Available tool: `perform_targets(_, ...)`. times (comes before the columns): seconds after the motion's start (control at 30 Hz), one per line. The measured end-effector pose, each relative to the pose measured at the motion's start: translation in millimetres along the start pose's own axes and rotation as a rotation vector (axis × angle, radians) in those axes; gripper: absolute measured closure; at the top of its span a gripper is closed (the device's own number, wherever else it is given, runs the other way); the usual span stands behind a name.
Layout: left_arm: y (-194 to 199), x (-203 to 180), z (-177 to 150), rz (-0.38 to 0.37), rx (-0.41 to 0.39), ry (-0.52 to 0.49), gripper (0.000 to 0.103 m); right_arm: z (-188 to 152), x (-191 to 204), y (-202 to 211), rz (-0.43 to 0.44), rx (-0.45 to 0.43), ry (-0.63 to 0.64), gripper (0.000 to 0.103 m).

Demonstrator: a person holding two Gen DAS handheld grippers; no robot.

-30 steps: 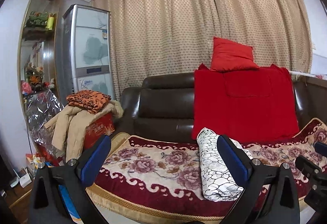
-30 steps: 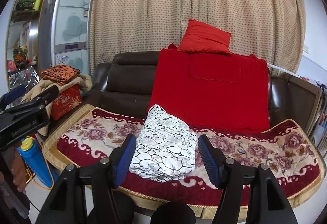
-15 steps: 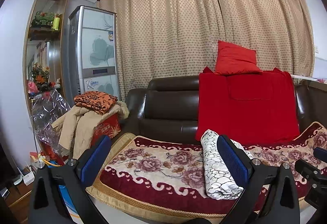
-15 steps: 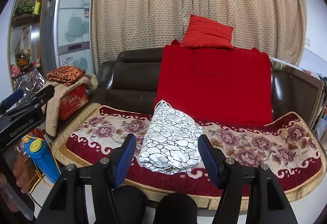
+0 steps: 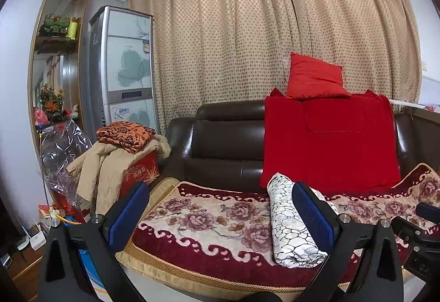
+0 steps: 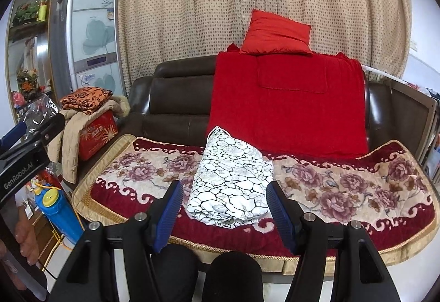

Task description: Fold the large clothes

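The folded white garment with a black crackle print [image 6: 232, 186] lay on the floral red-and-cream sofa cover [image 6: 343, 192], in front of the red blanket draped over the brown leather sofa back [image 6: 288, 103]. Right gripper [image 6: 224, 216] was spread wide and empty, held short of the garment, not touching (bundle framed between its blue pads). Left gripper [image 5: 220, 215] was also wide apart, holding nothing; the garment [image 5: 291, 230] sat toward its right finger.

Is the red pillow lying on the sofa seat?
No, the red pillow sits atop the backrest, above the red blanket.
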State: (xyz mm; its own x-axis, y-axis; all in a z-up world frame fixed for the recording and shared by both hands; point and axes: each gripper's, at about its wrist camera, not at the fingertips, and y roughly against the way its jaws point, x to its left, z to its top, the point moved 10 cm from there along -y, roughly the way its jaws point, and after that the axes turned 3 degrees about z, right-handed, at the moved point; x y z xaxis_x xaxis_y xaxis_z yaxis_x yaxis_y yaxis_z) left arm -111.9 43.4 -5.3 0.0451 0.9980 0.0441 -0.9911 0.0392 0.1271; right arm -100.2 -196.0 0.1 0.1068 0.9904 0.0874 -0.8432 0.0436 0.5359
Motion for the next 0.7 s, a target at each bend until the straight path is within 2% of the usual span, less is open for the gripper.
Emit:
perform_targets(0.37, -33, -23, -13, 0.011, 0.066, -0.055, 0.000, -5, -8, -33, 0.028, 0.059, -0.028, 0.036)
perform_targets(0.7, -66, -58, -24, -0.010, 0.124, -0.129, 0.000, -1, -43, -63, 0.015, 0.088, -0.111, 0.036)
